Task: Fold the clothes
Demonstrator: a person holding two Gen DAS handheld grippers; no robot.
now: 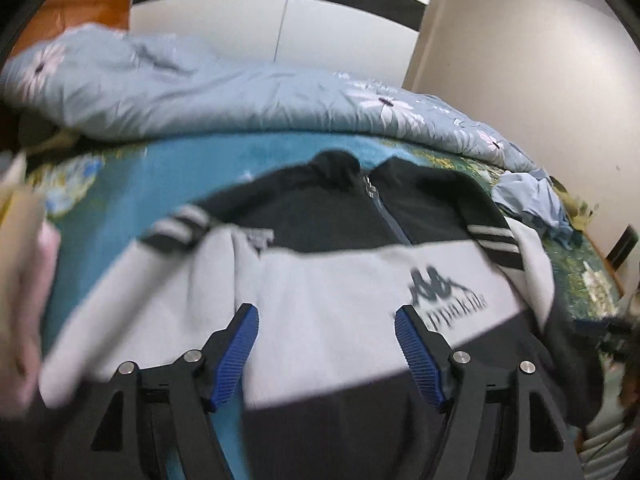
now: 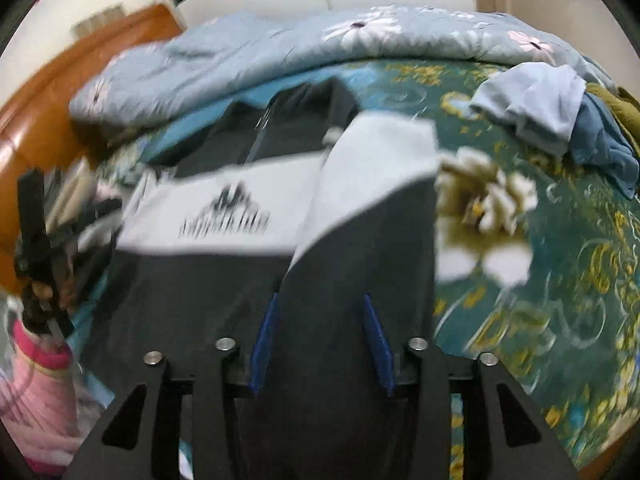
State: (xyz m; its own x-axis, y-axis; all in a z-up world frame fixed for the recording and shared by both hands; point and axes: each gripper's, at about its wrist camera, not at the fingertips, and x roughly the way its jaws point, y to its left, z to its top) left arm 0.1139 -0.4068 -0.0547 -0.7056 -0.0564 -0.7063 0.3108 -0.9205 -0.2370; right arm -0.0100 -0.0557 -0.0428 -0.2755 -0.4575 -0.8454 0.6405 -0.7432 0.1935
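Note:
A black and white zip jacket (image 1: 340,288) with a black logo lies face up on the bed, collar at the far end. Its sleeves are folded in over the body. My left gripper (image 1: 326,316) is open, with its blue pads over the white chest band and nothing between them. In the right wrist view the same jacket (image 2: 224,216) fills the middle. My right gripper (image 2: 320,304) is open over the dark folded right sleeve (image 2: 372,216), which lies between the blue pads. Both views are blurred by motion.
A pale blue floral quilt (image 1: 200,92) is bunched along the far side of the bed. The teal floral bedspread (image 2: 540,280) lies under the jacket. A heap of blue garments (image 2: 560,112) lies at the far right. Pink clothing (image 2: 36,384) and the other gripper show at the left.

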